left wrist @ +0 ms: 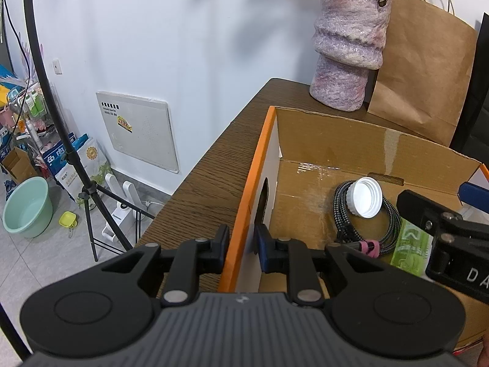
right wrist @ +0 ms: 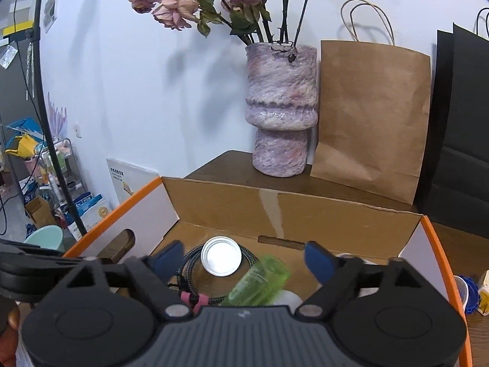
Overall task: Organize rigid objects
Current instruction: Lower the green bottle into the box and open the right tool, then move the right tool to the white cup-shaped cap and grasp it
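I've got the left gripper clamped on the box's left wall, one pad outside on the orange edge, one inside on the white face. Reason, I'd say: it pins the cardboard box so it won't slide on the table while the other hand loads it.

My right gripper hangs over the box interior w/ jaws spread wide, nothing pressed btwn the pads. The green bottle sits just below and btwn them, blurred, tilted, so I judge it's been let go and is dropping or settling into the box. Can't tell if it's touching the floor of the box yet.

Next out, inside the box: white cap lying on a coiled braided cable bound w/ a pink tie. Grouped near the back wall, which leaves room up front for the bottle.

Past the right wall, on the table: small items, a white-and-blue cup among them, prob. still to be sorted.

Far end: purple vase w/ dried roses, brown paper bag, against the wall, clear of the work.
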Demonstrator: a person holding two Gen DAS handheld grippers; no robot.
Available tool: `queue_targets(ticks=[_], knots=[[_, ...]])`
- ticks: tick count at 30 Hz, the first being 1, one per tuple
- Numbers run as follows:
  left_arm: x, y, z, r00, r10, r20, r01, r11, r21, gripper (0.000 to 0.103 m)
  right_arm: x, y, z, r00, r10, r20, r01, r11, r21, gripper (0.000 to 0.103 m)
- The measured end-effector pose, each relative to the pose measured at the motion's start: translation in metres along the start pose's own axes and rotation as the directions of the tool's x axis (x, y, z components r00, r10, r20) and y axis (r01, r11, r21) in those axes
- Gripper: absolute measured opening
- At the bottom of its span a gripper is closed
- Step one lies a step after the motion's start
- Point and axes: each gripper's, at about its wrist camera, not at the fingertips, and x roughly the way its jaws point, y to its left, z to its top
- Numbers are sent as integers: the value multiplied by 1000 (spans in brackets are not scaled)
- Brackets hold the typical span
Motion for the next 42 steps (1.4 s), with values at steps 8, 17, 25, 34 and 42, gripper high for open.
queue_targets(ticks=[8,17,25,34,42], knots=[[0,0,0,1000,0,0,0,1000,-1,20,-2,2,1,1000,-10,1,10,1000,-11,100],[0,1,0,1000,-1,0,1,1000,-1,20,-27,-25,8,996,-56,63,55,998,18,103],[0,0,0,1000,1,1,-1,1000,1,20,-59,-104,3,974,-201,101,190,975,114,103],[0,2,1,1000,4,2,-4,1000,5,20,-94,-224,-33,904,-421,79,393,889,236,103],[1,0,1,1000,16,6,-16,1000,15,20,-97,-320,-71,851,-524,-27,507,809,299,103]])
